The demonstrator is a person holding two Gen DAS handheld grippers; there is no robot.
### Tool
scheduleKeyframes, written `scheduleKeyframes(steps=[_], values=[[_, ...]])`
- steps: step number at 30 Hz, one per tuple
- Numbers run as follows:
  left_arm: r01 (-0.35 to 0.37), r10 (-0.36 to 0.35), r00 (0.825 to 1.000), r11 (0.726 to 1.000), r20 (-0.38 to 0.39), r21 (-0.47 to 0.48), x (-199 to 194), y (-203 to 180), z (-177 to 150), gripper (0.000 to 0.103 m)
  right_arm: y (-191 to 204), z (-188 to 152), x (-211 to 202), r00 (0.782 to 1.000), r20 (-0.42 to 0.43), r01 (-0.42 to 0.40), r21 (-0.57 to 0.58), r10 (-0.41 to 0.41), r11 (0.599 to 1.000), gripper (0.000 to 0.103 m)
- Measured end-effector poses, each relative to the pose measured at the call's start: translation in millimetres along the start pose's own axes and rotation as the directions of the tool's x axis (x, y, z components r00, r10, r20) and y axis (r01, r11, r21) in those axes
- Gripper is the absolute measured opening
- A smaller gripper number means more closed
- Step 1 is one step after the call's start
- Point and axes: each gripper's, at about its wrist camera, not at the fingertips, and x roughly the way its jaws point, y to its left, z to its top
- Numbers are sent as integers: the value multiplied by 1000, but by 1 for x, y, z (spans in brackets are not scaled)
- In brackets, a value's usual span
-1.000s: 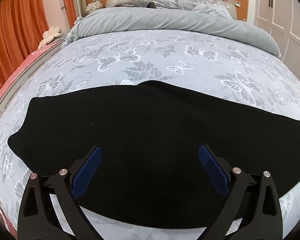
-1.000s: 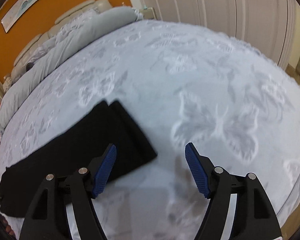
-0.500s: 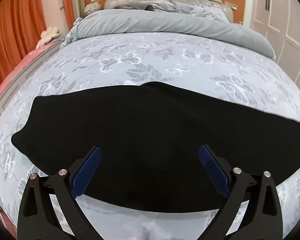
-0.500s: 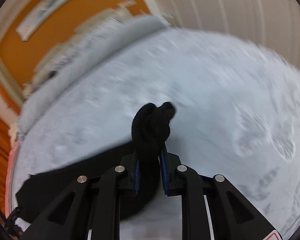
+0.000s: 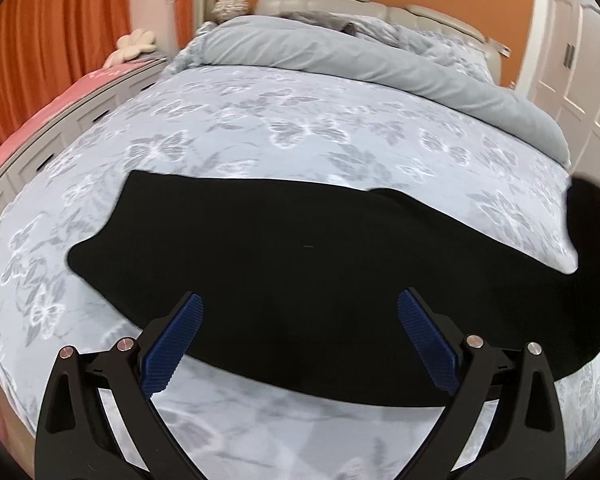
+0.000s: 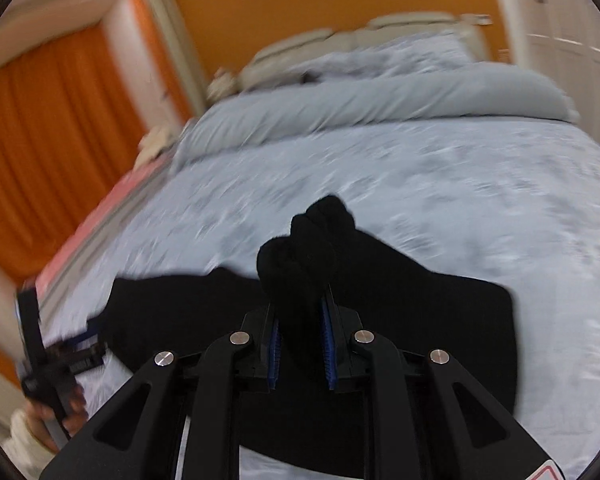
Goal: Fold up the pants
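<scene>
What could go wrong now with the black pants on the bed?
1. The right gripper pinches only a small bunched end of the black pants, so it may slip out mid-swing.
2. The left gripper hangs open above the cloth, pinning nothing, so the whole pants might drag across the butterfly bedspread instead of folding.
3. A bunched end may land crooked.

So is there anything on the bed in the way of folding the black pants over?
Nothing visible. The right gripper is shut on the bunched leg end of the pants, lifted above the rest. The butterfly bedspread around them is bare; the rolled grey duvet lies far off at the headboard. The left gripper hovers open.
</scene>
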Motion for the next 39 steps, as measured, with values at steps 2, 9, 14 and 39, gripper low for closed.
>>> scheduleKeyframes(steps=[2, 9, 14, 39], values=[[-9, 9, 1000, 1000, 0, -29, -2, 17, 1, 96, 30, -11, 30, 998, -61, -24, -52, 21, 998, 16], [-55, 54, 998, 992, -11, -115, -5, 77, 1, 96, 78, -50, 108, 976, -219, -24, -165, -13, 986, 16], [-53, 43, 998, 977, -52, -207, 3, 121, 2, 96, 84, -76, 125, 960, -276, -12, -225, -52, 974, 29], [94, -131, 991, 753, -8, -651, 42, 187, 10, 12, -70, -49, -19, 949, -172, 287, 134, -263, 949, 75]])
